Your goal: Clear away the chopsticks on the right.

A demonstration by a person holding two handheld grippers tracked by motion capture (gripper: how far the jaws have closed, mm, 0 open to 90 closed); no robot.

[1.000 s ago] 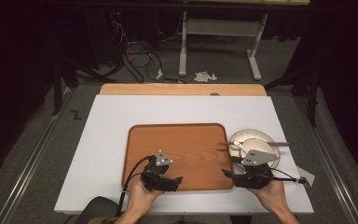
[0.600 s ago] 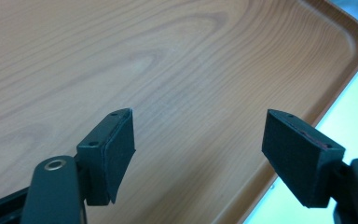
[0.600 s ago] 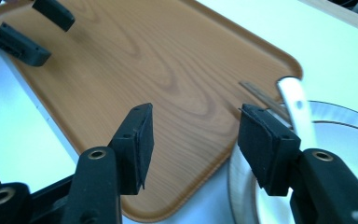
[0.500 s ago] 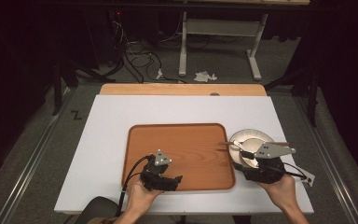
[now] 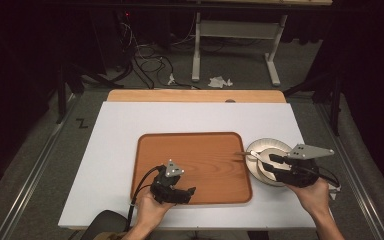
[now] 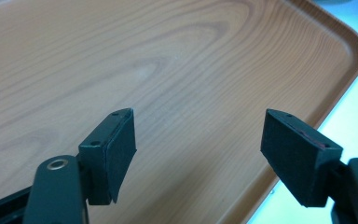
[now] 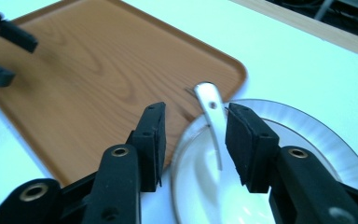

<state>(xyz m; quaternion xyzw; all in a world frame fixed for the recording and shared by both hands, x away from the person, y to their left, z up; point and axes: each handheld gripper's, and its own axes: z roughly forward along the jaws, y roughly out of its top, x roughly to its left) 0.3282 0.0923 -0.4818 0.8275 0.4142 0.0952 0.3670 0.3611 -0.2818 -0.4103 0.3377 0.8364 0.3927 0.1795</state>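
A white spoon is lying in a white plate at the wooden tray's three o'clock. The right gripper is hovering partly open around its handle. The left gripper is gaping empty over the tray.

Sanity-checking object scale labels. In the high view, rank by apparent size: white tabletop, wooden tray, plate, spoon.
Largest to smallest, high view:
1. white tabletop
2. wooden tray
3. plate, part hidden by the right gripper
4. spoon, only its handle end is clear, so its full size is unsure; still smallest.
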